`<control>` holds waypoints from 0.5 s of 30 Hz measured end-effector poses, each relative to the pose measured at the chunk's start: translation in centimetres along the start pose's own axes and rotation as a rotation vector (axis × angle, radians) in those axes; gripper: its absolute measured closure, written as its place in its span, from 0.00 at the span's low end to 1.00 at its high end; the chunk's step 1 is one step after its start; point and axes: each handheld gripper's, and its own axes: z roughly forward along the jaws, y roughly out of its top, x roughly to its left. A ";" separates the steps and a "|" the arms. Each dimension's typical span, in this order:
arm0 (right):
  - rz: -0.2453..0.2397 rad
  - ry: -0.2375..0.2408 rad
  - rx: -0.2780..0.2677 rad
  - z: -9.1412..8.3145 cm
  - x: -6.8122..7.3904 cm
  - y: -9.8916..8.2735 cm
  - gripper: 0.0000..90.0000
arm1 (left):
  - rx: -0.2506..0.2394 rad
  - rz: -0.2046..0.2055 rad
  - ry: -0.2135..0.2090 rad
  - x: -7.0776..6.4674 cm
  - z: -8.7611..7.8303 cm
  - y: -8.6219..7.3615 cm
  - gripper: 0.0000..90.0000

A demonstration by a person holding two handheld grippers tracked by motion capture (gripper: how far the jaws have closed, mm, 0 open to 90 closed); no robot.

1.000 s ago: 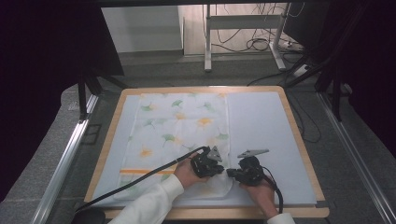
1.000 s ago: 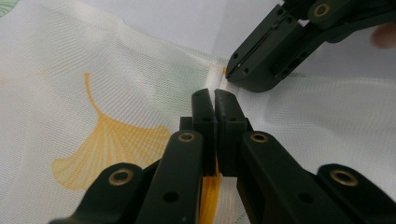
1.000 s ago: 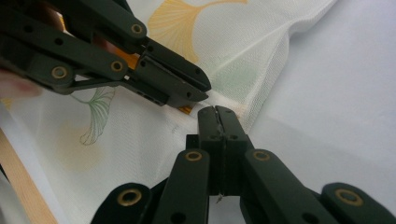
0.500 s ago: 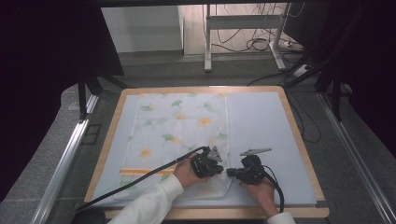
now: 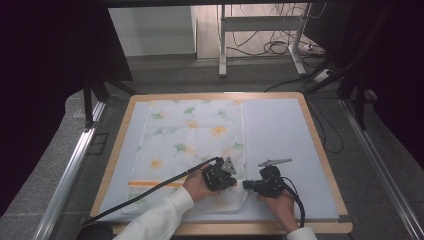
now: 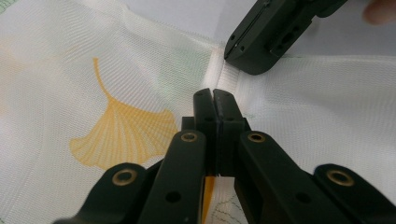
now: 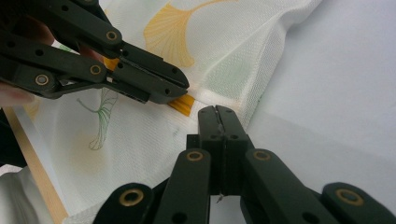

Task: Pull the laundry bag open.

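White ginkgo-print cloth [image 5: 192,142] | no writing legible | left hand-held gripper [image 6: 214,94] clenched | right hand-held gripper [image 7: 217,112] clenched

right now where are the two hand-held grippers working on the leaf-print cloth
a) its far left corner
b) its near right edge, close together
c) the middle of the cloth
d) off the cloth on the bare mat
b: in the high view the left hand-held gripper and right hand-held gripper meet tip to tip at the near right edge of the ginkgo-leaf cloth, both with jaws shut.
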 end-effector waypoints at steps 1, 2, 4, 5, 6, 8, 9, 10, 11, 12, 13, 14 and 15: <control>-0.001 -0.001 0.001 0.0 0.0 0.0 1.00 | 0.000 0.001 0.001 0.0 0.0 0.0 1.00; -0.003 -0.002 0.001 0.0 0.0 0.0 1.00 | -0.002 -0.001 0.001 0.0 0.0 0.0 1.00; -0.005 -0.002 0.000 0.0 0.0 0.0 1.00 | -0.007 -0.006 -0.004 0.1 0.0 -0.1 1.00; -0.005 -0.001 0.000 0.0 0.0 0.0 1.00 | -0.008 -0.013 -0.010 0.2 -0.1 -0.2 1.00; -0.007 -0.001 0.000 0.0 0.0 0.0 1.00 | -0.010 -0.026 -0.014 0.3 -0.2 -0.4 1.00; -0.010 -0.002 0.000 0.0 0.0 0.0 1.00 | -0.018 -0.054 -0.029 0.7 -0.4 -0.9 1.00; -0.010 -0.003 0.002 0.0 0.0 0.0 1.00 | -0.019 -0.052 -0.026 0.8 -0.5 -1.0 1.00; -0.011 -0.004 0.003 0.0 0.0 0.0 1.00 | -0.018 -0.052 -0.025 0.9 -0.6 -1.1 1.00; -0.011 -0.003 0.003 0.0 0.0 0.0 1.00 | -0.019 -0.049 -0.023 0.9 -0.7 -1.3 1.00; -0.011 -0.003 0.003 0.0 0.0 0.0 1.00 | -0.019 -0.052 -0.020 0.9 -0.8 -1.4 1.00; -0.011 -0.003 0.004 0.0 0.1 0.0 1.00 | -0.018 -0.055 -0.022 1.0 -0.9 -1.6 1.00; -0.011 -0.004 0.003 0.0 0.1 0.0 1.00 | -0.017 -0.054 -0.019 1.1 -1.0 -1.6 1.00; -0.011 -0.004 0.002 0.0 0.1 0.0 1.00 | -0.017 -0.055 -0.020 1.1 -1.0 -1.7 1.00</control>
